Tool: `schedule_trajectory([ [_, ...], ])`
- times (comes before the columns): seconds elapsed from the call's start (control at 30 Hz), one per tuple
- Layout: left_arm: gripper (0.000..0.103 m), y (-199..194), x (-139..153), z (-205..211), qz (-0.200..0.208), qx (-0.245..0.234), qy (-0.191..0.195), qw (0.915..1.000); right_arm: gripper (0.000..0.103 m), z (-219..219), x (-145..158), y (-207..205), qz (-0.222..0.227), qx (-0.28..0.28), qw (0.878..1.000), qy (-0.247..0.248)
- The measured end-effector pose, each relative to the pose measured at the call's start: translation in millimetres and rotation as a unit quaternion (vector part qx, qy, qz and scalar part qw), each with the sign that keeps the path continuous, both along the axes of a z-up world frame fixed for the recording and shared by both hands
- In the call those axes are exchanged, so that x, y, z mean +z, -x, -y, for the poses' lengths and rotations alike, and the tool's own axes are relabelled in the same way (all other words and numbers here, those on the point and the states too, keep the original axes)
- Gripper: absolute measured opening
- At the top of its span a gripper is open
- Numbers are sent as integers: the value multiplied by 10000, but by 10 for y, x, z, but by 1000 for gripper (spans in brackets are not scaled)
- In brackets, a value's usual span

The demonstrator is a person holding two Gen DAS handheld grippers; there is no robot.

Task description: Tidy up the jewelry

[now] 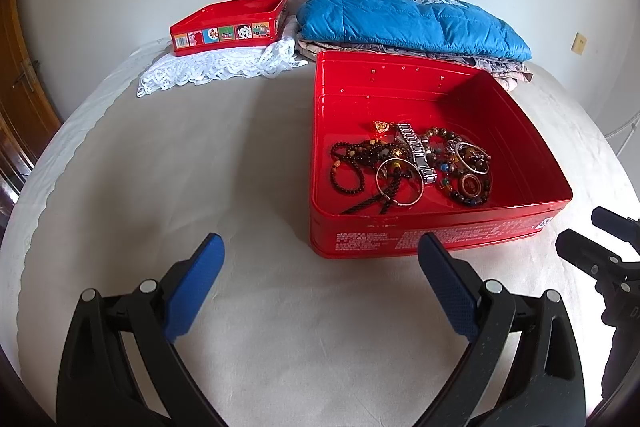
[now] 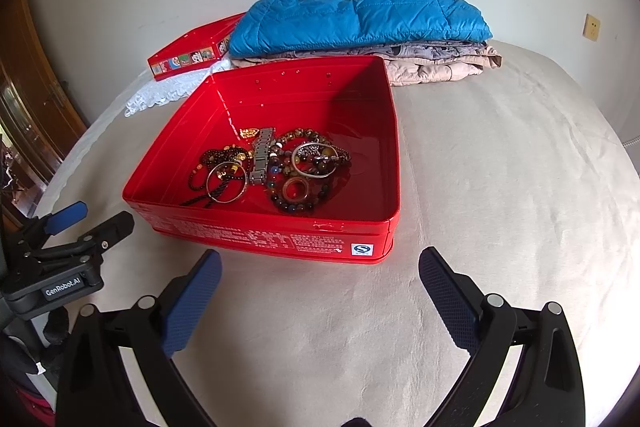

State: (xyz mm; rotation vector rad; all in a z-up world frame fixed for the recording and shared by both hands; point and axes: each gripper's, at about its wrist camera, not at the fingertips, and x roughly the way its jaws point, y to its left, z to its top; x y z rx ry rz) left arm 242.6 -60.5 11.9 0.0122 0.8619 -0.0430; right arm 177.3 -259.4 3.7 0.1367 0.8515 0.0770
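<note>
A red tin box sits on the bed with a pile of jewelry inside: dark bead bracelets, a metal watch band, silver bangles and a gold piece. My left gripper is open and empty, just in front of the box's near left corner. My right gripper is open and empty, in front of the box's near right side. Each gripper shows at the edge of the other's view.
The box's red lid lies upside down on a white lace cloth at the back left. Folded clothes with a blue padded jacket on top lie behind the box. A wooden door stands at left.
</note>
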Motion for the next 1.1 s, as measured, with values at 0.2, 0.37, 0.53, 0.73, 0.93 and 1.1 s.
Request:
schedule_trajectory([
  [0.2,96,3,0,2,-6,9,-7,10000,99,-5,0,0,-9,-3,10000,7],
  [0.37,96,4,4,-2,14,7,-12,10000,99,-5,2,-3,-14,2,10000,16],
  [0.53,96,-3,6,0,-3,10,-18,10000,99,-8,-2,-8,-10,16,10000,30],
  [0.73,96,-12,-2,1,-3,-17,-24,10000,99,-15,-6,-8,-16,20,10000,42],
  [0.93,96,-9,-6,2,-6,-21,-16,10000,99,-20,-8,-7,-19,21,10000,48],
  [1.1,96,-9,-6,3,-15,-13,-22,10000,99,-21,-11,-6,-15,17,10000,50],
])
